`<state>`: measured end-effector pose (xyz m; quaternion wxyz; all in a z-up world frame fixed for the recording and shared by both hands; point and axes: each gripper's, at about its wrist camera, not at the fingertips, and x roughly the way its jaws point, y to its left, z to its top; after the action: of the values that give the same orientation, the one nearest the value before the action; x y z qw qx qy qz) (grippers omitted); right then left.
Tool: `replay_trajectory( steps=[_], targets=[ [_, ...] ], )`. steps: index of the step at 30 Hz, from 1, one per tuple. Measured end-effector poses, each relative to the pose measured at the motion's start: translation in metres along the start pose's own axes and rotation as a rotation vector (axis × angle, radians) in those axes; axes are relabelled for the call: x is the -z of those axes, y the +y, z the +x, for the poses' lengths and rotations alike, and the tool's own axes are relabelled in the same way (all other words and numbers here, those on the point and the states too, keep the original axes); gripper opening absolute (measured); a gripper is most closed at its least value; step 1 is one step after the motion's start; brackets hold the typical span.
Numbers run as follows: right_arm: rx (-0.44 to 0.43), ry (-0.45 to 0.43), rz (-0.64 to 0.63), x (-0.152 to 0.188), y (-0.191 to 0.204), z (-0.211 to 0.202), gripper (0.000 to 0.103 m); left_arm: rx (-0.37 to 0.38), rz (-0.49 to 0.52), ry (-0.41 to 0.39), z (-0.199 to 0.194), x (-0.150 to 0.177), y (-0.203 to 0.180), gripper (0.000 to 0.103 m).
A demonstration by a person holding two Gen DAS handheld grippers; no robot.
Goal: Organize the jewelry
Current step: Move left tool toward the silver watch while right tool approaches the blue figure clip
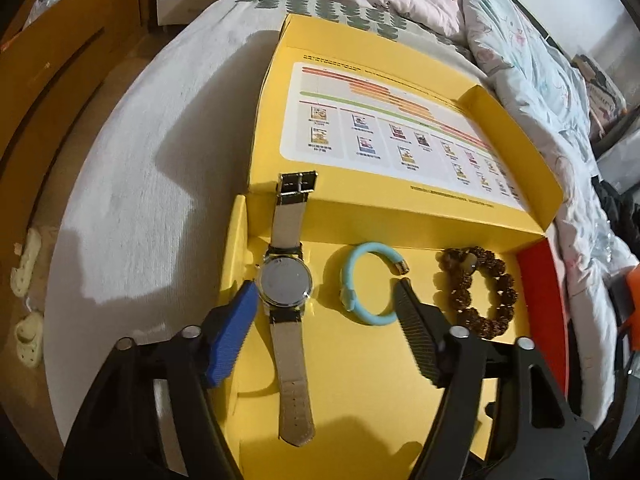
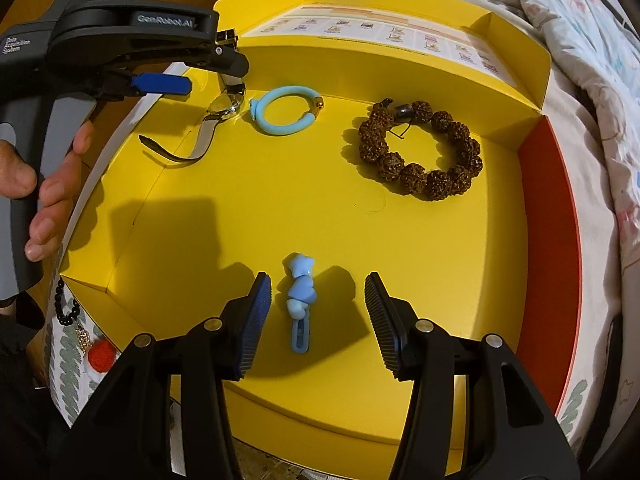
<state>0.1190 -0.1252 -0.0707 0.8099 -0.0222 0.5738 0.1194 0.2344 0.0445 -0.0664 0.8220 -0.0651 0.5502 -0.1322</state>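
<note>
An open yellow box lies on a bed. Along its far side sit a watch lying face down with a pale strap, a light blue open bangle and a brown bead bracelet. My left gripper is open, its blue fingertip beside the watch case and its black one over the bangle's end. In the right wrist view the watch, bangle and bead bracelet show again. My right gripper is open around a light blue hair clip, with gaps on both sides.
The box lid with a printed chart lies open behind. A red wall closes the box's right side. Black beads and a red pom-pom lie outside it at the lower left. A hand holds the left gripper. A quilt is bunched on the right.
</note>
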Motion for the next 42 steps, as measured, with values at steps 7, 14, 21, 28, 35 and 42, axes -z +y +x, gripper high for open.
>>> replay_trajectory(
  steps=[7,14,21,28,35,42],
  targets=[
    [0.0,-0.004,0.002,0.0,0.0,-0.003,0.052,-0.056,0.012,0.032,0.018,0.003,-0.005,0.049],
    [-0.005,-0.007,0.008,0.0,-0.001,-0.005,0.052,-0.2,0.04,0.016,0.023,0.005,-0.017,0.049],
    [-0.012,-0.012,0.01,-0.002,-0.001,-0.009,0.052,-0.3,0.056,0.017,0.031,0.006,-0.025,0.05],
    [-0.016,-0.016,0.008,-0.005,-0.001,-0.011,0.052,-0.337,0.02,0.053,0.034,0.007,-0.028,0.052],
    [-0.032,-0.028,0.006,-0.004,-0.001,-0.018,0.052,-0.407,-0.022,0.081,0.038,0.015,-0.033,0.052],
    [-0.053,-0.04,0.021,-0.004,-0.007,-0.026,0.052,-0.389,-0.067,0.077,0.037,0.027,-0.036,0.042]
  ],
)
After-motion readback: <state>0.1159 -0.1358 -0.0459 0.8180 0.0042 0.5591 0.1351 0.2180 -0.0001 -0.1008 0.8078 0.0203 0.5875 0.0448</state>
